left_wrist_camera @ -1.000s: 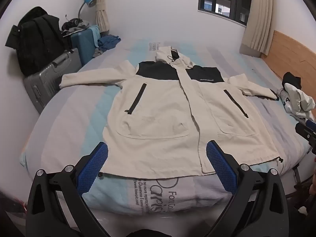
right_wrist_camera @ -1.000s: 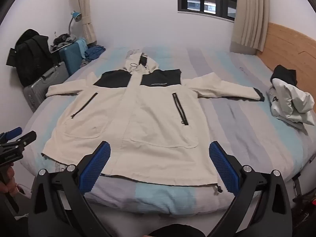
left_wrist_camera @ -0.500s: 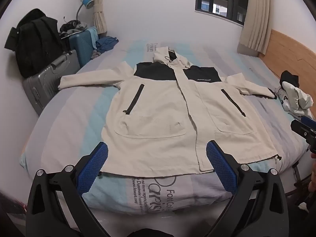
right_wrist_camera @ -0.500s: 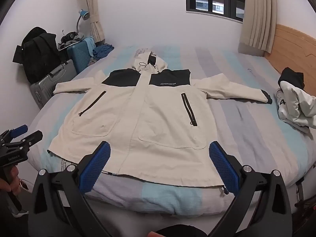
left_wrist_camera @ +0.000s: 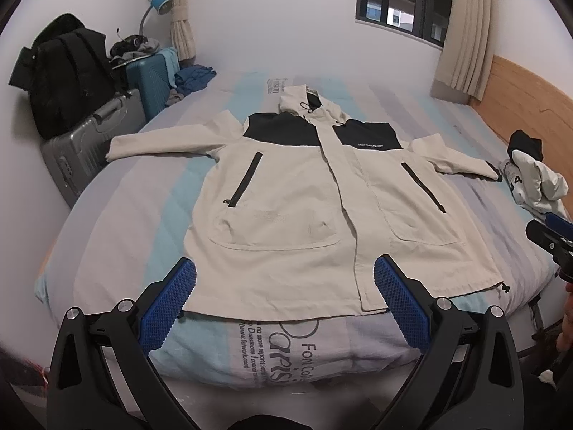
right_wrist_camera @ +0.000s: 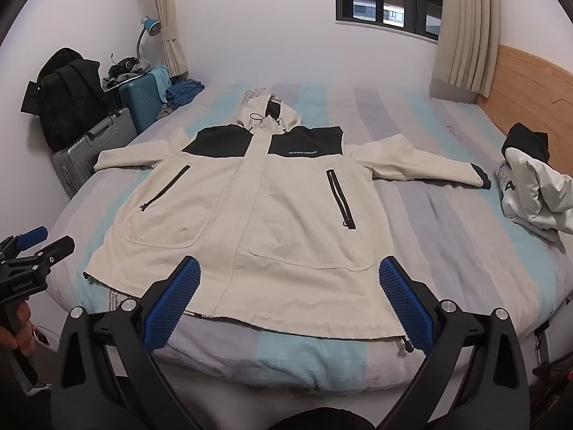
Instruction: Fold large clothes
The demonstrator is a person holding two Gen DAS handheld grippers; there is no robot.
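A cream hooded jacket [left_wrist_camera: 286, 215] [right_wrist_camera: 272, 215] with black shoulder panels lies flat, front up, on the striped bed [left_wrist_camera: 136, 222] [right_wrist_camera: 447, 236], sleeves spread to both sides and hem toward me. My left gripper [left_wrist_camera: 284, 276] hovers open above the hem at the bed's near edge, holding nothing. My right gripper [right_wrist_camera: 288, 279] hangs open over the hem too, a little further right, also empty. Each gripper shows at the edge of the other's view.
A crumpled white and black garment [right_wrist_camera: 533, 186] lies at the bed's right side by the wooden headboard [right_wrist_camera: 530, 86]. Grey suitcase [left_wrist_camera: 86, 143], teal suitcase [left_wrist_camera: 150, 82] and a black backpack [left_wrist_camera: 64, 71] stand left of the bed. A window and curtains are behind.
Both grippers have drifted slightly, so the jacket sits a bit differently in view. The jaws stay open and the jacket has not moved.
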